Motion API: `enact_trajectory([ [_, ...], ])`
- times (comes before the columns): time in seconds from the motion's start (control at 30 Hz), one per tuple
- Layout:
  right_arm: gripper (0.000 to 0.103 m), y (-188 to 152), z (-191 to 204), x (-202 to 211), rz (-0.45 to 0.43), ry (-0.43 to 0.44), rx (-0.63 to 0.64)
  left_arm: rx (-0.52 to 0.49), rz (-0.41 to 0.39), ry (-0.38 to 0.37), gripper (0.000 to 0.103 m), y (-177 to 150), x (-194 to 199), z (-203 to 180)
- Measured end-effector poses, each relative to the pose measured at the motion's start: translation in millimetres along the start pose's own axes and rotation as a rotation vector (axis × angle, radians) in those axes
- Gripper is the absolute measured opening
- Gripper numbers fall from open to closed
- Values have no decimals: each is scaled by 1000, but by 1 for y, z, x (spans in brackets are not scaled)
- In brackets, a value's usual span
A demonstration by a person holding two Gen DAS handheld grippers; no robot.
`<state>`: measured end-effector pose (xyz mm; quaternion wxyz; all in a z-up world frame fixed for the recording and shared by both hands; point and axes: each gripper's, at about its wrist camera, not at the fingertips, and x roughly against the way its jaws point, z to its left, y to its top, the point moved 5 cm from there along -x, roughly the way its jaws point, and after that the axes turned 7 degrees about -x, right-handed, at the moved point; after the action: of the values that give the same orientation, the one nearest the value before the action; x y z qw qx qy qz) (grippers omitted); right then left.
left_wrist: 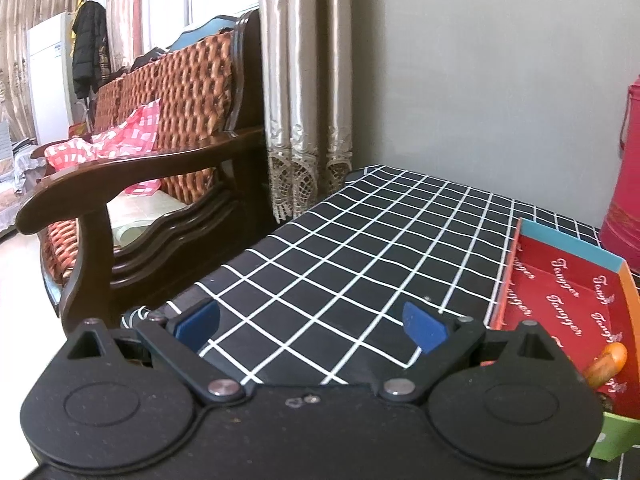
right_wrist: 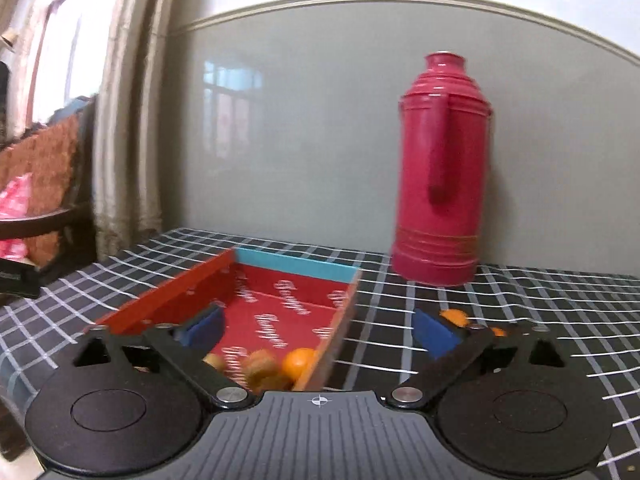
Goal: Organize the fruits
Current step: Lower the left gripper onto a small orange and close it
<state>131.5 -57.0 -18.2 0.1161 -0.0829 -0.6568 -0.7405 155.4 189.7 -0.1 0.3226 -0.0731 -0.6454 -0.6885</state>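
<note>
A red box (right_wrist: 276, 308) with a blue far rim lies open on the black checked tablecloth (right_wrist: 520, 300). An orange (right_wrist: 299, 361) and several brown fruits (right_wrist: 262, 364) lie at its near end. Another orange (right_wrist: 454, 317) lies on the cloth behind my right gripper's right finger. My right gripper (right_wrist: 318, 330) is open and empty above the box's near right edge. My left gripper (left_wrist: 312, 326) is open and empty over the cloth, left of the box (left_wrist: 568, 300). An orange fruit (left_wrist: 606, 364) shows in the box at the right edge.
A tall red thermos (right_wrist: 440, 176) stands against the grey wall behind the box, also at the right edge in the left wrist view (left_wrist: 626, 176). A wooden sofa (left_wrist: 168, 168) with a checked cloth stands left of the table. Curtains (left_wrist: 304, 88) hang at the corner.
</note>
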Motion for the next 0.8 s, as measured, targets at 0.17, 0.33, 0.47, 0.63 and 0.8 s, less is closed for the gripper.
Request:
enact_trajectory([
  [0.17, 103, 3, -25, 8, -5, -114, 9, -29, -19, -43, 92, 1, 8, -28],
  [0.33, 103, 5, -57, 17, 1, -206, -18, -88, -60, -112, 92, 0, 23, -70],
  [0.47, 103, 7, -91, 27, 12, -279, -62, -130, -87, -179, 93, -2, 35, -104],
  [0.63, 103, 9, -131, 42, 12, -367, -108, -190, -118, -266, 93, -9, 51, -149],
  [0.8, 103, 7, -175, 63, 13, -455, -178, -300, -164, -339, 93, -19, 70, -199],
])
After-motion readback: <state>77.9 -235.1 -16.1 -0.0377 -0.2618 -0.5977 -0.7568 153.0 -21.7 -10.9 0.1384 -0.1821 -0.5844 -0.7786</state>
